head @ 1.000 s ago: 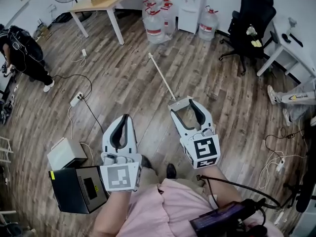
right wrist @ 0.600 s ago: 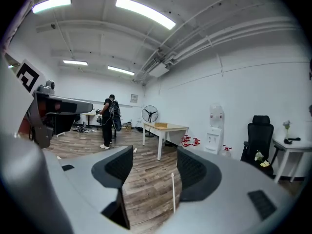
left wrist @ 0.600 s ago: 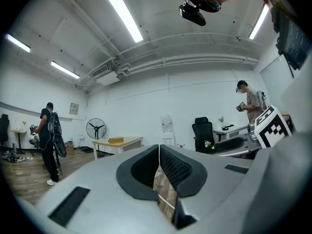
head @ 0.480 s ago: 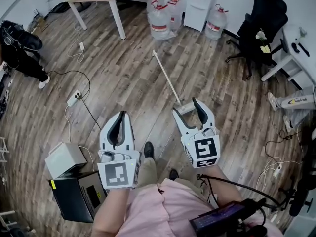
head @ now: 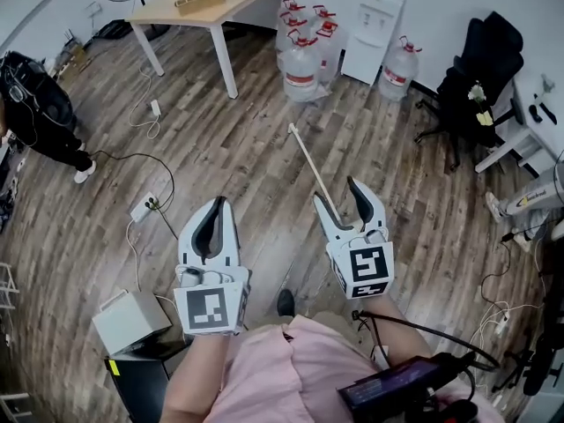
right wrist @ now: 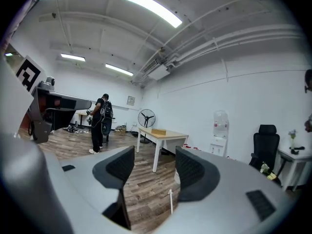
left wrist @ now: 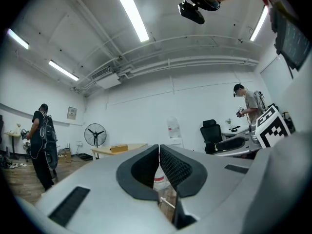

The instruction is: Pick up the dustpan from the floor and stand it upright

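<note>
The dustpan lies on the wood floor, and only its long white handle shows in the head view. The handle runs from the water jugs down to my right gripper, which hides the pan. That gripper is open above the handle's lower end with nothing between its fingers. In the right gripper view the handle's tip shows low between the open jaws of the right gripper. My left gripper is shut and empty, to the left of the handle. The left gripper view shows the left gripper with its pads together.
A wooden table stands at the back, with water jugs and a dispenser beside it. A black office chair is at the right. A person stands far left. A power strip with cables and boxes lie at the left.
The person has stepped forward and both grippers moved along the handle. The pan, seen between the right jaws a second ago, is now hidden behind the right gripper.
</note>
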Demonstrator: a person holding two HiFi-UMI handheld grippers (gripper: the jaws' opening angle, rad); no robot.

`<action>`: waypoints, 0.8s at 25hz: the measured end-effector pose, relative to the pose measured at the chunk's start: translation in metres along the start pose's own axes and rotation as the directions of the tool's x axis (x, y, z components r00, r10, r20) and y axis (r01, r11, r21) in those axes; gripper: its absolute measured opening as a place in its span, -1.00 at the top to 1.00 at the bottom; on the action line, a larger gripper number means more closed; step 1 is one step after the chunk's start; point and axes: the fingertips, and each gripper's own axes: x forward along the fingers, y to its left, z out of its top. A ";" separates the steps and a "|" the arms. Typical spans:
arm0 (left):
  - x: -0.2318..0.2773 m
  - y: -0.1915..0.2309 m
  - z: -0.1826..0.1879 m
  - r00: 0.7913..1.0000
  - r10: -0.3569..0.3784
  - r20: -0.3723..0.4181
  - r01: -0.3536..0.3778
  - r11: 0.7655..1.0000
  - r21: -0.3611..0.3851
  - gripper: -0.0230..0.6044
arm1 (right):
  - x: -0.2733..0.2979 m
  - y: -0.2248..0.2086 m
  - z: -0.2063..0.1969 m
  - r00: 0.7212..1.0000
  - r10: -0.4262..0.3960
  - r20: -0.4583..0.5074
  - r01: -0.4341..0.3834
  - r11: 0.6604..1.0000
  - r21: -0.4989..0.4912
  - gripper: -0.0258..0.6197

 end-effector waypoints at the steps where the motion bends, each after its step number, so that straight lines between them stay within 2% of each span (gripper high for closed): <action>1: 0.005 0.007 -0.001 1.000 -0.001 -0.002 0.001 1.000 -0.005 0.88 | 0.008 0.002 0.004 1.000 -0.004 0.004 0.004 1.000 -0.001 0.11; 9: 0.040 0.039 -0.011 1.000 -0.016 -0.009 0.016 1.000 -0.020 0.88 | 0.049 0.005 0.014 1.000 -0.023 -0.004 0.023 1.000 -0.021 0.15; 16: 0.072 0.049 -0.031 0.998 -0.028 -0.051 0.026 0.999 -0.035 0.88 | 0.083 -0.005 -0.001 0.999 -0.023 -0.044 0.022 1.000 -0.007 0.16; 20: 0.106 0.053 -0.046 0.997 -0.031 -0.069 0.029 0.999 -0.034 0.88 | 0.118 -0.021 -0.011 0.998 -0.015 -0.055 0.015 1.000 -0.003 0.17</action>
